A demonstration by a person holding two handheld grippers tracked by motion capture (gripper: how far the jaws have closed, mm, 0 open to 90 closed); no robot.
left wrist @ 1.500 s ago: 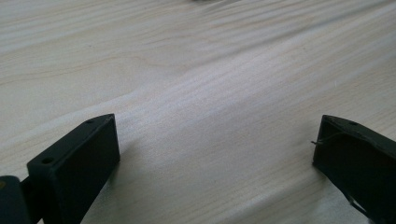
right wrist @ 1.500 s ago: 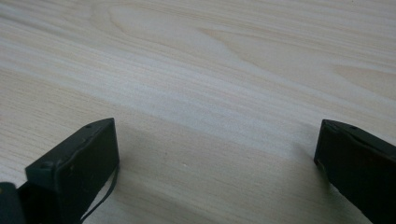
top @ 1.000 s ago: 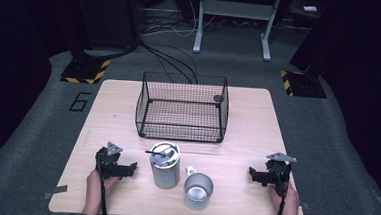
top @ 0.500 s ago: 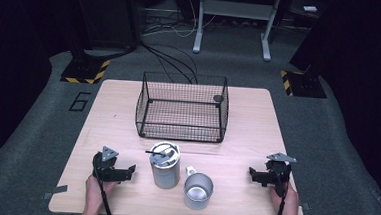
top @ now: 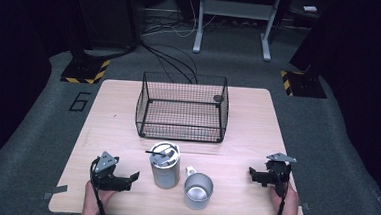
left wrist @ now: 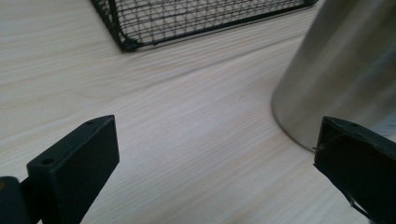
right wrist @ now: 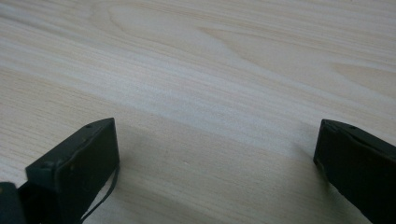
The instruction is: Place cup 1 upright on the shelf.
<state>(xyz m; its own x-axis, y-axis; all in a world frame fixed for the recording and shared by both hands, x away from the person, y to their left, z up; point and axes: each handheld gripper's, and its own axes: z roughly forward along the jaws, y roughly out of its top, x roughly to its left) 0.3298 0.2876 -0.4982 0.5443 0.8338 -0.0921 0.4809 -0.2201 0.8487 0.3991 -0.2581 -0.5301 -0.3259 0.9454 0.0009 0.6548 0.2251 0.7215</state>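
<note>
Both grippers sitting wide open, gripping nothing.
Left gripper (top: 129, 178) is pointing at the steel canister (top: 165, 164) just ahead; right gripper (top: 253, 175) is resting well apart.

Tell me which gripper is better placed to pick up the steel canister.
Left. The left gripper sits open just beside the steel canister, whose wall shows by its jaw in the left gripper view. The right gripper is farther off, past the mug.
</note>
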